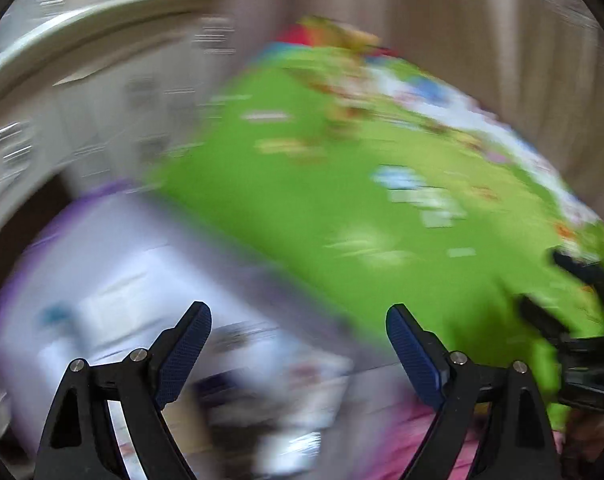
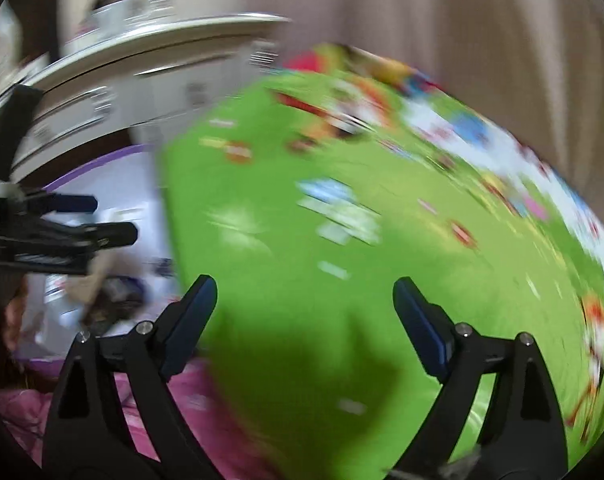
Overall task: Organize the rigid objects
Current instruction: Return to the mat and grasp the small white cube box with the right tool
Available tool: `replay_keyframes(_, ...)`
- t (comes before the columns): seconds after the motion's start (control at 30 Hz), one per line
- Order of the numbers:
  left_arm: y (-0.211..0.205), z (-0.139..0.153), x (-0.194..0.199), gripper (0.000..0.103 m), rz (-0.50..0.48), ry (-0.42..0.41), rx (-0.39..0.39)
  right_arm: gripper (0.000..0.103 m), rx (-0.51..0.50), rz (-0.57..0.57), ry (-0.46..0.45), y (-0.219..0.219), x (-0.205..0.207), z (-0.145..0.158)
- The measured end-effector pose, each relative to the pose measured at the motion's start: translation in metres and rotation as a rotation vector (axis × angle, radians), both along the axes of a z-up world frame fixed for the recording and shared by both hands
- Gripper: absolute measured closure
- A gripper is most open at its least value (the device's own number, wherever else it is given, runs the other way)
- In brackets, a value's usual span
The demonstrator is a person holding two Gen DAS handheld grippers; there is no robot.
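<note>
Both views are heavily blurred. A large flat green box [image 1: 321, 208] [image 2: 381, 264] with colourful print lies ahead. Beside it on the left lies a white box with purple edges [image 1: 114, 272] [image 2: 134, 184]. My left gripper [image 1: 298, 314] is open above where the two boxes meet, with nothing between its blue pads. My right gripper [image 2: 305, 285] is open over the green box's near part, also holding nothing. Each gripper shows in the other's view: the right gripper [image 1: 545, 284] at the right edge, the left gripper [image 2: 114, 218] at the left edge.
Pink fabric [image 1: 413, 440] [image 2: 206, 400] lies under the boxes at the near side. A white cabinet with drawers [image 1: 102, 92] [image 2: 162, 88] stands behind on the left. A beige curtain [image 1: 461, 20] [image 2: 421, 20] hangs at the back.
</note>
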State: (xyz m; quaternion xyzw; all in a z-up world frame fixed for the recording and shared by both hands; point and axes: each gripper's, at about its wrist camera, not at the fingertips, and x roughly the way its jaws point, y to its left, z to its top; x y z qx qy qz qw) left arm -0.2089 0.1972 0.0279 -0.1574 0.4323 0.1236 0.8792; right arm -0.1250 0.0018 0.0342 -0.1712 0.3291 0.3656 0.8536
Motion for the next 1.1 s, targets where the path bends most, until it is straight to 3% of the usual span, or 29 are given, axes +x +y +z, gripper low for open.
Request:
replay_keyframes(0.07,-0.024,-0.004,0.050,0.012,-0.100,-0.015,-0.049,0.011,-0.008,-0.114,0.059,-0.030,0.030,-0.013)
replay_keyframes(0.23,-0.059,-0.024,0.167,0.010,-0.206,0.040,-0.073,0.011,-0.052,-0.285,0.119,-0.086,0.088,-0.038)
replay_keyframes(0.33,-0.073,-0.023,0.217,0.009,-0.250,0.027,0.034,0.011,-0.067,-0.368,0.152,-0.111,0.128,-0.049)
replay_keyframes(0.47,-0.073,-0.028,0.271,0.008,-0.251,0.038,0.236,0.007,-0.054,-0.406,0.200,-0.129,0.177,-0.056)
replay_keyframes(0.5,-0.071,-0.034,0.282,0.001,-0.253,0.067,0.273,0.007,-0.045,-0.409,0.202,-0.131,0.187,-0.057)
replay_keyframes(0.53,-0.068,-0.035,0.286,0.000,-0.256,0.050,0.267,0.006,-0.050,-0.416,0.200,-0.130,0.198,-0.057)
replay_keyframes(0.6,-0.055,-0.040,0.293,0.000,-0.247,0.049,0.174,0.005,-0.046,-0.413,0.205,-0.127,0.222,-0.056)
replay_keyframes(0.8,-0.043,-0.039,0.284,0.000,-0.226,0.010,0.126,0.000,-0.046,-0.472,0.212,-0.103,0.300,-0.061)
replay_keyframes(0.97,-0.056,-0.043,0.288,0.000,-0.222,0.042,0.200,0.000,-0.052,-0.460,0.221,-0.076,0.351,-0.061)
replay_keyframes(1.1,-0.051,-0.043,0.289,0.000,-0.204,0.041,0.178,0.000,-0.054,-0.431,0.208,-0.056,0.374,-0.061)
